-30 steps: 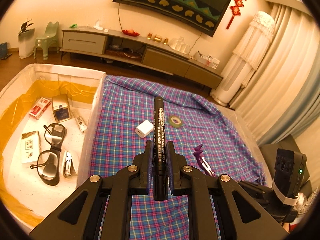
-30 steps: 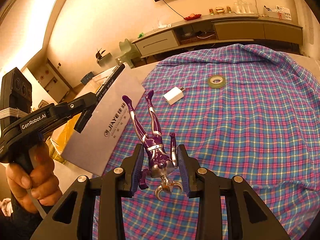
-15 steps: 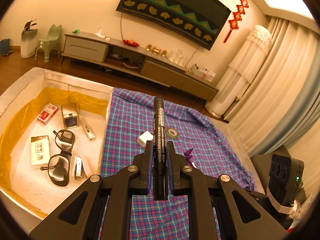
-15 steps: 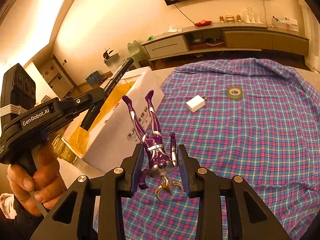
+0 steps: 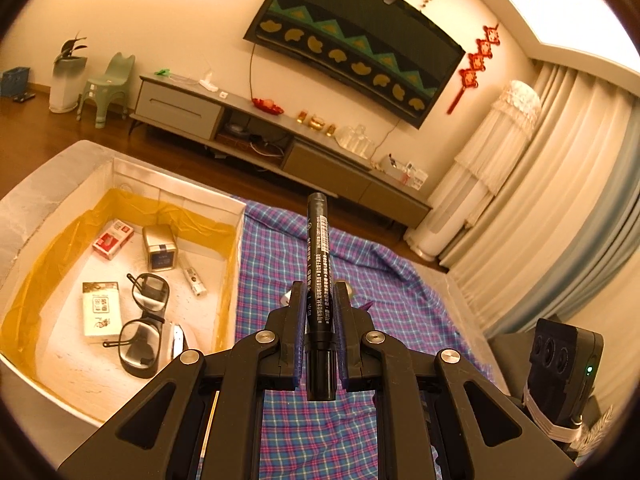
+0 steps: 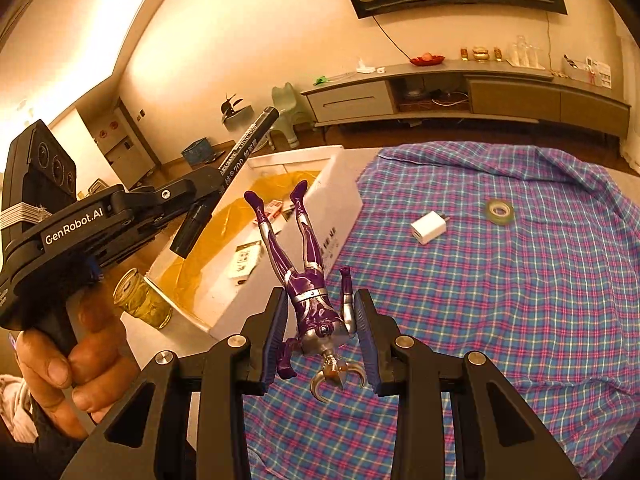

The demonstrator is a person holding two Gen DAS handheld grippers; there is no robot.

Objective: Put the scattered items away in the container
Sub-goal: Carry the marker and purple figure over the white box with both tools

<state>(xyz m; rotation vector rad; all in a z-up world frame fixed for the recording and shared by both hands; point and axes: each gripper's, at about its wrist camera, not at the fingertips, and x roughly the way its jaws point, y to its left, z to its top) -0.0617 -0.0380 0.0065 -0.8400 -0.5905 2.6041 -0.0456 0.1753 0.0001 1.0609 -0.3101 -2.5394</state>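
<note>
My left gripper (image 5: 319,292) is shut on a black marker (image 5: 318,256) that points forward, held above the plaid cloth just right of the white box (image 5: 236,240). The box holds glasses (image 5: 144,320), small cartons and other items. My right gripper (image 6: 322,300) is shut on a purple and silver toy figure (image 6: 308,280), legs pointing forward, raised above the cloth near the box (image 6: 336,184). The left gripper with the marker (image 6: 244,144) shows in the right wrist view, over the box's near side. A white charger (image 6: 428,230) and a tape roll (image 6: 499,211) lie on the cloth.
The plaid cloth (image 6: 500,300) covers the table. A glass jar (image 6: 140,300) stands on the floor by the box. A TV cabinet (image 5: 256,136), a green chair (image 5: 108,88) and curtains (image 5: 540,220) are behind.
Both grippers have risen and moved left toward the box, each holding its item. The box interior shows more fully in both views.
</note>
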